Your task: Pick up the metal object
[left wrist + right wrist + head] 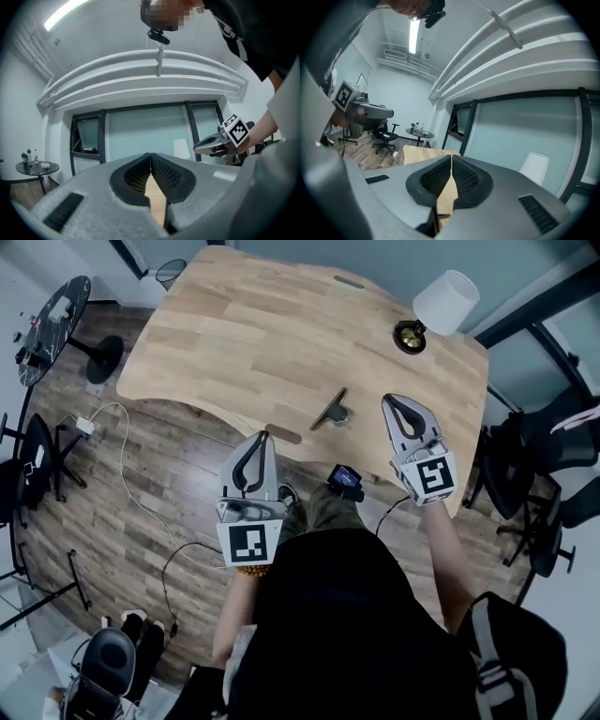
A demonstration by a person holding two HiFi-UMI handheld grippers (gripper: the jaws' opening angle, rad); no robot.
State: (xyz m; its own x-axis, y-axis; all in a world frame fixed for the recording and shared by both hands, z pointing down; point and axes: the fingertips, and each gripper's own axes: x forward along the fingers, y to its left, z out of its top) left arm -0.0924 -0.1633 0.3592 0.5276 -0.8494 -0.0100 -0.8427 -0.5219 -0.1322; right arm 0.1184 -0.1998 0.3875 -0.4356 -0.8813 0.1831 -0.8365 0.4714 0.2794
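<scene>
My left claw and right claw are both pinched together and empty, with the slim dark metal bar between them on the pale wooden surface, so no grab yet.

The left grey plastic tongs are held forward, jaws together and empty. The right grey plastic tongs, well apart alongside, match them.

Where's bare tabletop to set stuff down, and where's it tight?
Bare: left and middle of the table, from its left edge to the metal object. Tight: the right end, between the lamp, the metal object and the right gripper hovering there.
</scene>
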